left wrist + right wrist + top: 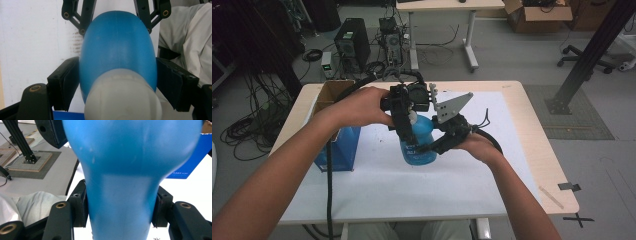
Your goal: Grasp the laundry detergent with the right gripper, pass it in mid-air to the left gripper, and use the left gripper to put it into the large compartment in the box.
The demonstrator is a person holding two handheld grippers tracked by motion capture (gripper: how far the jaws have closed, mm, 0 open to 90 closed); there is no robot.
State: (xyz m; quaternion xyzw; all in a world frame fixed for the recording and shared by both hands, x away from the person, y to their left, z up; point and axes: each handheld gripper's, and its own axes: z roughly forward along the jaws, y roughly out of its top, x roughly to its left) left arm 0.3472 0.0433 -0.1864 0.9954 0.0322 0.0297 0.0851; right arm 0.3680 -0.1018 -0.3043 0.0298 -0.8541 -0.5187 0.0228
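A blue plastic bottle (418, 145) with a white cap (122, 100) stands upright over the white mat, held between both hands. My right gripper (432, 147) comes in from the right and is shut on the bottle's lower body (125, 157), one pad (80, 207) pressed to each side. My left gripper (409, 117) reaches down over the top. Its pads (66, 82) lie against the blue shoulder (116, 42) just behind the cap.
An open blue cardboard box (337, 145) stands at the table's left edge. A white mat (412, 190) covers most of the wooden table (542, 165). A cable (330, 190) trails from the left gripper. A computer tower (352, 42) and a black frame post (587, 60) stand beyond the table.
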